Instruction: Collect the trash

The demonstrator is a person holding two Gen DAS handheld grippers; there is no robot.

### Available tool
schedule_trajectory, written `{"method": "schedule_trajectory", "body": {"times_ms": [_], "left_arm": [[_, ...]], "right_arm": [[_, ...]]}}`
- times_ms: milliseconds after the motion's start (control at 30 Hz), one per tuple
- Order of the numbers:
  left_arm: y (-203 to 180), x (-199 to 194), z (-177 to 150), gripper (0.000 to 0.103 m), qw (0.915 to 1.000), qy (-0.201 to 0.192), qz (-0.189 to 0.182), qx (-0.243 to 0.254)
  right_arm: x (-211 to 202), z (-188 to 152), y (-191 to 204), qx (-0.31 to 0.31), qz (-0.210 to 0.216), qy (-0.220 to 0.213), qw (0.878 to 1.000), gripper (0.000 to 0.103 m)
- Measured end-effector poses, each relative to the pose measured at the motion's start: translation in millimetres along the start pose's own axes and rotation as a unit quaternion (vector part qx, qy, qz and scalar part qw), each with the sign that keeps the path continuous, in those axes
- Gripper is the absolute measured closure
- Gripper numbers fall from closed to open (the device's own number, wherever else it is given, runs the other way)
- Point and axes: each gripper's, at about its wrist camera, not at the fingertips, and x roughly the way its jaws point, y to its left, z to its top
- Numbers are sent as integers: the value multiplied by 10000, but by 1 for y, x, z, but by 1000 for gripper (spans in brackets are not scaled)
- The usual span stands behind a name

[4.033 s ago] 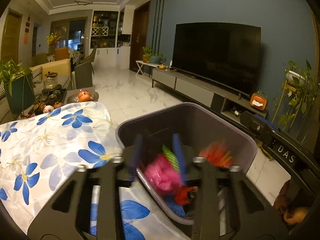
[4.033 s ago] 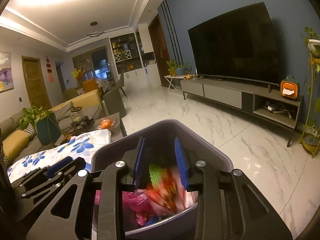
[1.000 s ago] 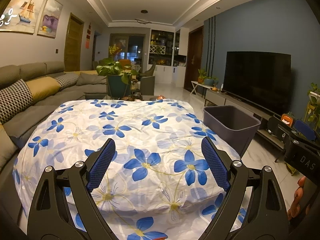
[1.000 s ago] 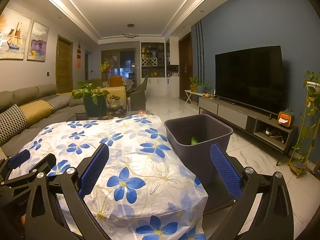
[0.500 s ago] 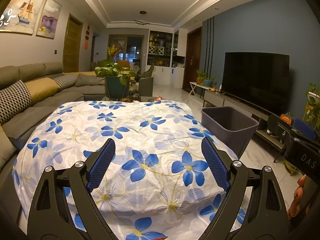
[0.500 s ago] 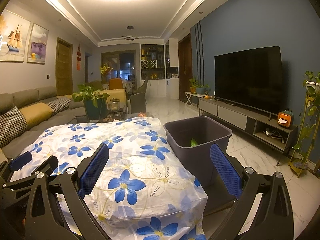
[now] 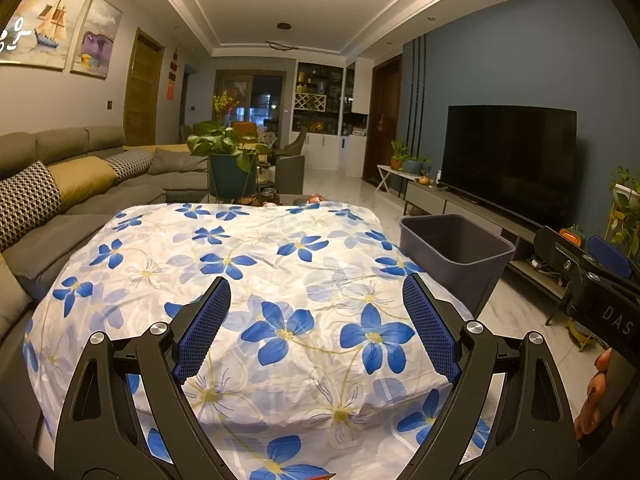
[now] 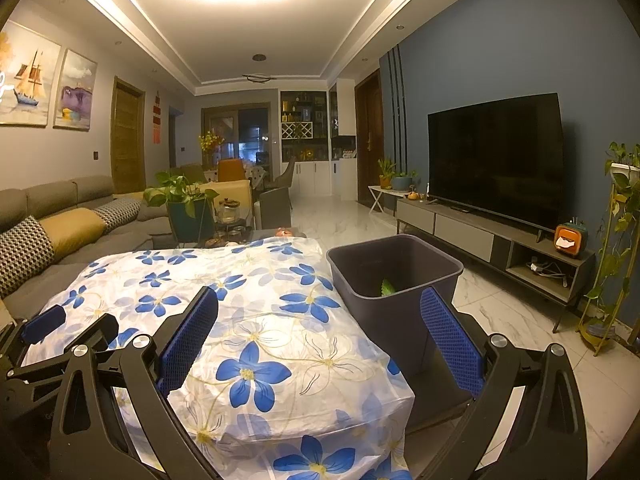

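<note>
A dark grey bin (image 8: pixel 394 276) stands on the floor against the right side of a table covered with a white cloth with blue flowers (image 8: pixel 256 320). A bit of green trash (image 8: pixel 387 287) shows inside it. In the left wrist view the bin (image 7: pixel 456 254) is at the table's right edge, its contents hidden. My left gripper (image 7: pixel 316 328) hangs open above the near part of the cloth, holding nothing. My right gripper (image 8: pixel 318 338) is open too, empty, near the table's front right corner. The left gripper's fingers (image 8: pixel 44 324) show at the lower left of the right wrist view.
A grey sofa with cushions (image 7: pixel 60 188) runs along the left. A potted plant (image 7: pixel 232 160) and small items stand beyond the table. A TV (image 8: pixel 496 156) on a low cabinet (image 8: pixel 492 240) lines the right wall, with plant stands (image 8: pixel 616 248). Marble floor lies between.
Four seconds ago both grippers were over the bin with trash between their fingers. Both are now open, empty, drawn back to the near side of the table; barely any movement over the last second.
</note>
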Motion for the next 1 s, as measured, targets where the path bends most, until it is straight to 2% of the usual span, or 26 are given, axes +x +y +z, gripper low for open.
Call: {"method": "schedule_trajectory", "body": {"times_ms": [1000], "left_arm": [[-1, 0, 2, 17, 10000, -18, -41, 0]], "right_arm": [[-1, 1, -1, 26, 5, -25, 10000, 6]]}}
